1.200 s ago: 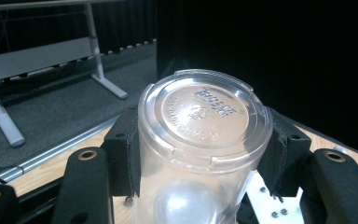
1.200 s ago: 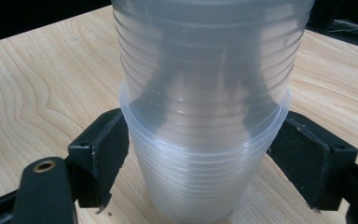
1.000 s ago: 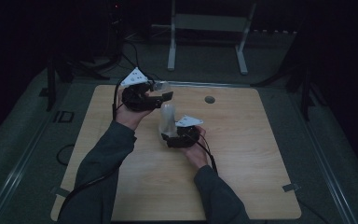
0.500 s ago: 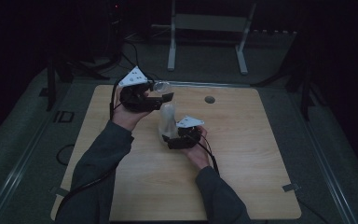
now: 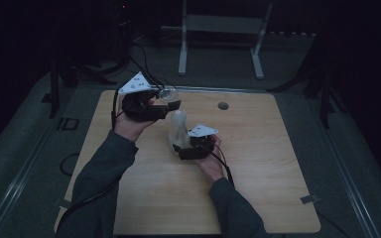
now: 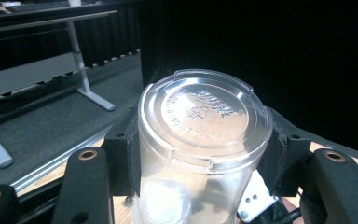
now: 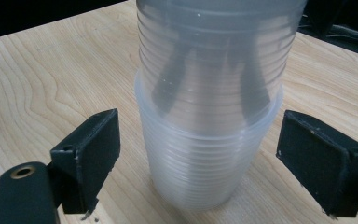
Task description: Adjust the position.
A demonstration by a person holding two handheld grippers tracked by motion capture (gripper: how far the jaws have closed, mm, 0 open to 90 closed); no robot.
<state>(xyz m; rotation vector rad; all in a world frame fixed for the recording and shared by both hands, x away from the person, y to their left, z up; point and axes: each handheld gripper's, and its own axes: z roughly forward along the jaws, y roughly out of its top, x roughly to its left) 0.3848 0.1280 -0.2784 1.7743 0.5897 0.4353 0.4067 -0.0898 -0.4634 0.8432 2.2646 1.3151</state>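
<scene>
With the right gripper (image 7: 200, 158) having just spread its jaws wide off the stack of cups (image 7: 205, 154) (mid-table, toward the far edge), the left gripper (image 6: 200, 154), clamped on the top cup (image 6: 200, 140), could drag the stack over.

The table (image 5: 258, 163) is pale, light-brown wood with a wavy grain, and a small dark round hole (image 5: 222, 105) sits toward its twelve o'clock edge. The stacked cups (image 7: 205, 140) are clear, faintly milky plastic ringed with fine horizontal ridges. The upturned cup (image 6: 200, 135) is see-through too, its base carrying raised lettering in a circle. The left gripper (image 5: 164, 106) and right gripper (image 5: 181, 147) are black, each topped by a pale grey three-cornered plate. The sleeves (image 5: 104, 173) are dark grey-blue. At twelve o'clock, a light grey frame (image 5: 221, 39) stands on dark grey floor.
</scene>
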